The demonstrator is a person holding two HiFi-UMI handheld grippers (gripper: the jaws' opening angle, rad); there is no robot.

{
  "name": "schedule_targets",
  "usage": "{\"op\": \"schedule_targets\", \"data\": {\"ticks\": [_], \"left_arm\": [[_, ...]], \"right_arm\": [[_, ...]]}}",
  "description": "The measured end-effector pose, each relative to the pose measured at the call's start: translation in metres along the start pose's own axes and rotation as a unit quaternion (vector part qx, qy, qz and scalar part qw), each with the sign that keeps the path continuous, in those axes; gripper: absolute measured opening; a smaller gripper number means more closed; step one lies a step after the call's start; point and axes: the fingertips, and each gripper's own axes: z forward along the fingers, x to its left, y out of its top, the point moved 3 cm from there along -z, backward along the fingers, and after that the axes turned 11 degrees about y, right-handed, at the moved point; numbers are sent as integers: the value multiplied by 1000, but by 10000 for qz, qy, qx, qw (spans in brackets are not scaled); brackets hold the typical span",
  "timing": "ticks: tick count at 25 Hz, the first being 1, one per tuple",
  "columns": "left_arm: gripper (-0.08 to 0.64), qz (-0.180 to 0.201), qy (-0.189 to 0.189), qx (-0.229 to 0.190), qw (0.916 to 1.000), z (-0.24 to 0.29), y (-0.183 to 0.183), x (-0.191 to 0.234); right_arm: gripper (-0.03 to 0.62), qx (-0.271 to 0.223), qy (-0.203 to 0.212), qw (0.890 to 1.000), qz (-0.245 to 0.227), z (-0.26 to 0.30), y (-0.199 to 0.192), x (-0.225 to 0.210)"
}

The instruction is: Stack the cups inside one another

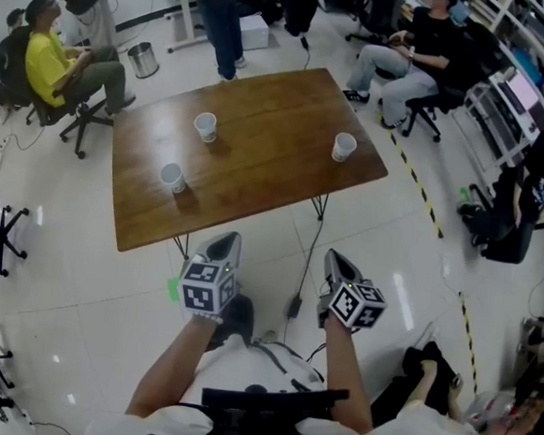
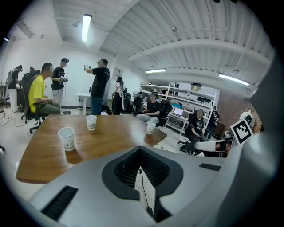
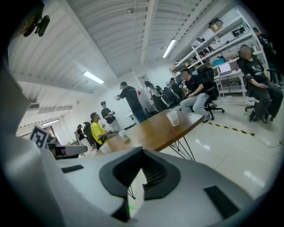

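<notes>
Three white paper cups stand apart on a brown wooden table (image 1: 258,154): one at the back left (image 1: 205,125), one at the front left (image 1: 172,176), one at the right (image 1: 343,146). Both grippers hang over the floor short of the table's near edge, pointing at it. My left gripper (image 1: 224,247) is shut and empty; its own view shows its jaws (image 2: 141,150) together, with the cups (image 2: 66,138) (image 2: 91,122) (image 2: 151,127) ahead. Nothing is held in my right gripper (image 1: 337,262) either, and it is shut (image 3: 142,151); the right cup (image 3: 172,117) is nearest to it.
People sit on office chairs around the table, one in a yellow shirt (image 1: 50,58) at the back left, others (image 1: 416,54) at the back right. A metal bin (image 1: 143,58) stands behind the table. Yellow-black floor tape (image 1: 424,198) runs on the right. A cable (image 1: 301,280) lies under the table's edge.
</notes>
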Motion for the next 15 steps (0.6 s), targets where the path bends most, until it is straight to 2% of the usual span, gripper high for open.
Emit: {"op": "schedule_targets", "data": {"ticks": [6,11,15], "left_arm": [[-6,-50,-148,-26,9999,52,41,21],[-6,-114,-295,96,9995,83,58,42],[-6,-189,-452,232,9985,100,62,54]], "right_arm": [[1,-24,-316,9995,-40,50,38,-27],[0,-2,-569,9983,-78,87,63,-33],[1,84,-619,9980,-119,115,71,-31]]}}
